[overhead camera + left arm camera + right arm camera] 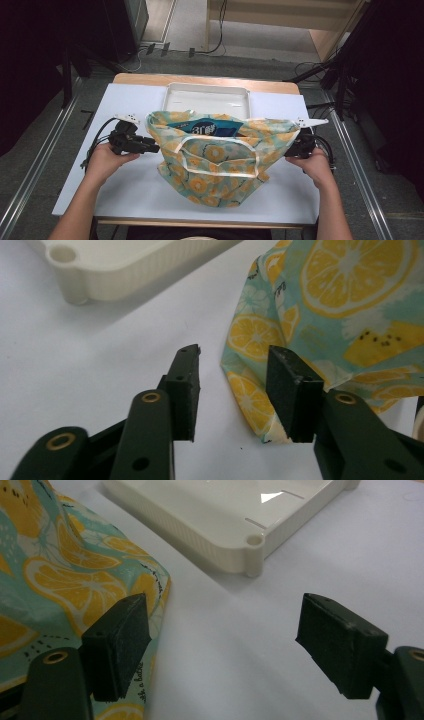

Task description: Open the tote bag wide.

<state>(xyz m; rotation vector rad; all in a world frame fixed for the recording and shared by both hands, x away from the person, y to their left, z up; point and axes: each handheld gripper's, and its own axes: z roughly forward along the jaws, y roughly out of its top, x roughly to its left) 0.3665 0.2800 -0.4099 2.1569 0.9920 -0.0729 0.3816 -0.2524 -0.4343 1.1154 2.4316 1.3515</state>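
With both jaws wide at the bag's (215,155) 9 and 3 o'clock edges, the left gripper (232,385) and right gripper (220,645) should each pinch fabric evenly.

You have one cream tray (207,93), shallow, at the far middle of your white tabletop (130,185); black cables (215,47) on the floor beyond

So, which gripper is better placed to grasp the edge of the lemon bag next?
Probably the left gripper. Its open jaws sit close to the lemon bag, the cloth edge just beyond one pad. The right gripper is open wider, with bare table between its jaws.
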